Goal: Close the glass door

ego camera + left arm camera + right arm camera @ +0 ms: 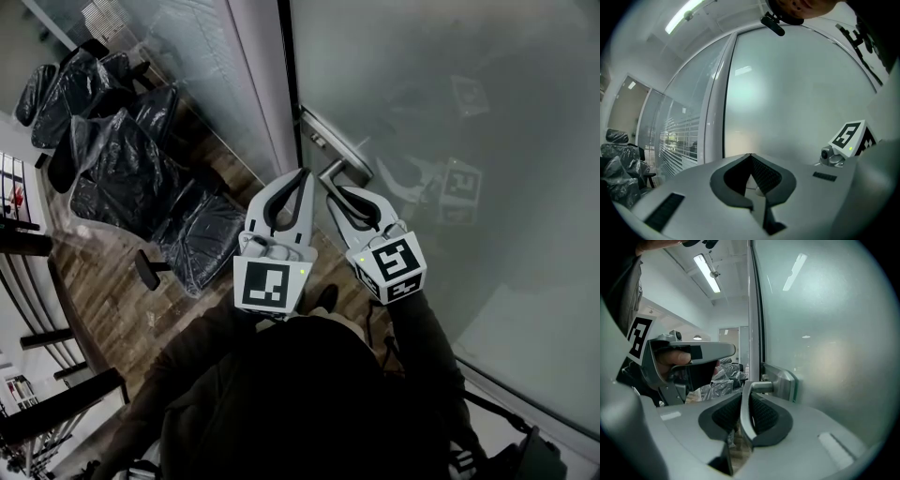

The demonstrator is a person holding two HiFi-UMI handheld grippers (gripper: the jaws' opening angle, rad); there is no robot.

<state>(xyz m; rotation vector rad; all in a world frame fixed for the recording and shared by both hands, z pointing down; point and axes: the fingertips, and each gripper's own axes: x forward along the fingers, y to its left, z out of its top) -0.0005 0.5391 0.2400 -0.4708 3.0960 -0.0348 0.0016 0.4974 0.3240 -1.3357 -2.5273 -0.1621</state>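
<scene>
The frosted glass door fills the right of the head view, and its dark edge runs close beside the grey frame post. A metal lever handle sticks out from its plate near that edge. My right gripper is shut on the lever; in the right gripper view the lever runs down between the ribbed pads, below the handle plate. My left gripper hovers just left of the handle, jaws shut on nothing, their tips meeting in front of the glass.
Several chairs wrapped in black plastic stand on the wooden floor to the left. Dark shelving lines the far left edge. Window blinds show behind a glass wall beside the door.
</scene>
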